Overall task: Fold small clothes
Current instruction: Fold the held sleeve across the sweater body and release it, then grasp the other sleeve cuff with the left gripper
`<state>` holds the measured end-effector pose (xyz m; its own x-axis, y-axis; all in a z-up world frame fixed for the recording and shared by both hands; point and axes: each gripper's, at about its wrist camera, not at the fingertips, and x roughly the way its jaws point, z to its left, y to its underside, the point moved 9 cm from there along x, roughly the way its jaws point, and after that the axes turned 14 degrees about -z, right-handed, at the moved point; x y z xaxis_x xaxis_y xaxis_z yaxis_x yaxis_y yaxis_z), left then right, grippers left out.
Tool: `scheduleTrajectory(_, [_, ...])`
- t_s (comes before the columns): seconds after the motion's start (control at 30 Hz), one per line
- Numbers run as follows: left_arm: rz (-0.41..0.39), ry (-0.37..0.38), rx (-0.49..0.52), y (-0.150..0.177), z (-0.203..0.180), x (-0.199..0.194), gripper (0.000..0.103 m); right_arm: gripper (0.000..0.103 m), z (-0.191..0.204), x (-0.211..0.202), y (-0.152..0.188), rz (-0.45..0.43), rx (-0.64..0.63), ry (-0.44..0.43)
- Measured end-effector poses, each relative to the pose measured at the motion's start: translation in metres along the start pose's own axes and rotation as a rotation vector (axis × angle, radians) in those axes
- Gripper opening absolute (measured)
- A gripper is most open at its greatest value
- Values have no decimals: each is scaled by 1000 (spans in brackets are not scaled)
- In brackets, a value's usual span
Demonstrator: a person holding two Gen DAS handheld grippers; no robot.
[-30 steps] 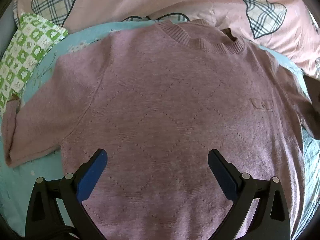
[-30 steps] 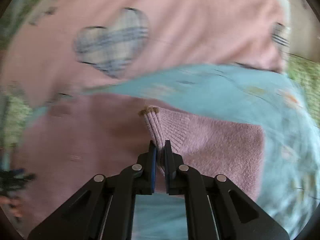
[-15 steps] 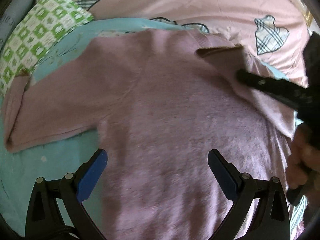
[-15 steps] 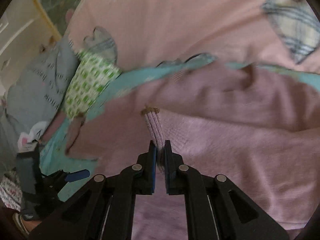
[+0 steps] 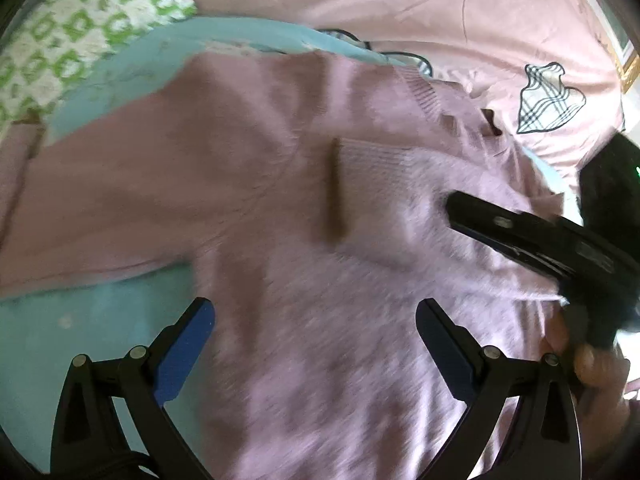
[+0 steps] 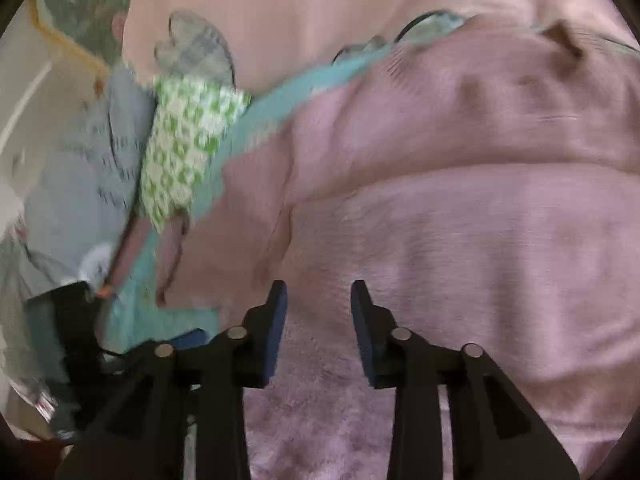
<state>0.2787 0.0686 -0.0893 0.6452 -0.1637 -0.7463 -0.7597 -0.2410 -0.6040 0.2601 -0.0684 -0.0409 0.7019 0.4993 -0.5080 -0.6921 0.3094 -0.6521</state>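
A pink blanket point(image 5: 440, 4) with plaid hearts covers the far side of the bed, and a blue sheet point(image 5: 80, 332) lies in front of it. On the sheet the mauve sweater point(image 5: 280, 280) is spread flat, 1 sleeve point(image 5: 384, 192) folded across its chest. A green checked pillow point(image 5: 80, 28) sits at the far left. The left gripper point(image 5: 314, 344) hovers over the sweater's lower part, jaws wide apart and empty. The right gripper point(image 6: 318, 320) hangs above the sleeve, jaws apart, holding nothing.
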Motion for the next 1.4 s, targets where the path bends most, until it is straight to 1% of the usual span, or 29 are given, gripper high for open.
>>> scheduleTrajectory(0.1, [66,49,-34,-2,-14,29,101,38,-17,-36,-13,-70,58,23])
scheduleTrajectory(0.2, [103,36,-43,-7,-24,62,102,38,-37,-80,-24,-154,102,81])
scheduleTrajectory(0.27, [74,27,-62,-18,-29,71,102,38,-49,-106,-24,-186,119,118])
scheduleTrajectory(0.33, [44,53,-83,-29,-36,75,100,38,-58,-122,-24,-202,130,150])
scheduleTrajectory(0.37, [27,82,-96,-33,-41,75,89,38,-64,-131,-22,-209,137,168])
scheduleTrajectory(0.4, [4,122,-98,-39,-49,73,62,38,-69,-136,-20,-211,143,181])
scheduleTrajectory(0.43, [-7,129,-78,-42,-54,71,41,38,-75,-142,-19,-215,152,194])
scheduleTrajectory(0.47, [-9,130,-63,-44,-56,69,3,38,-82,-149,-18,-223,164,212])
scheduleTrajectory(0.5, [-19,125,-59,-46,-56,65,5,38,-90,-155,-17,-230,173,230])
scheduleTrajectory(0.57, [-87,121,-73,-56,-49,51,5,38,-101,-163,-17,-241,180,258])
scheduleTrajectory(0.63, [-119,94,-70,-57,-33,43,4,38,-118,-177,-20,-262,178,304])
scheduleTrajectory(0.73, [-129,51,-72,-57,-13,41,4,38,-146,-194,-27,-290,194,382])
scheduleTrajectory(0.83, [-145,43,-93,-57,-1,37,4,38,-173,-206,-38,-314,215,446])
scheduleTrajectory(0.9, [-159,25,-81,-59,0,38,4,45,-188,-206,-47,-319,213,478])
scheduleTrajectory(0.97, [-157,28,-95,-59,5,35,4,56,-202,-199,-54,-300,214,511])
scheduleTrajectory(1.03, [-144,23,-76,-55,2,38,4,62,-215,-183,-61,-277,240,499])
scheduleTrajectory(1.1, [-139,15,-45,-54,-4,40,4,62,-225,-163,-64,-243,272,462])
scheduleTrajectory(1.13, [-139,15,-39,-53,-5,40,4,62,-226,-157,-67,-241,268,456])
scheduleTrajectory(1.17, [-139,12,-34,-54,-6,40,4,51,-226,-152,-72,-245,238,452])
scheduleTrajectory(1.2, [-139,10,-32,-55,-7,41,4,34,-224,-150,-80,-242,186,463])
scheduleTrajectory(1.23, [-139,11,-30,-57,-9,42,4,9,-223,-151,-83,-228,161,480])
scheduleTrajectory(1.27, [-139,20,-31,-58,-12,43,4,9,-224,-156,-91,-236,142,502])
scheduleTrajectory(1.33, [-145,37,-15,-60,-22,44,4,8,-224,-174,-106,-286,91,553])
scheduleTrajectory(1.4, [-142,27,35,-56,-34,51,4,8,-232,-184,-117,-301,72,591])
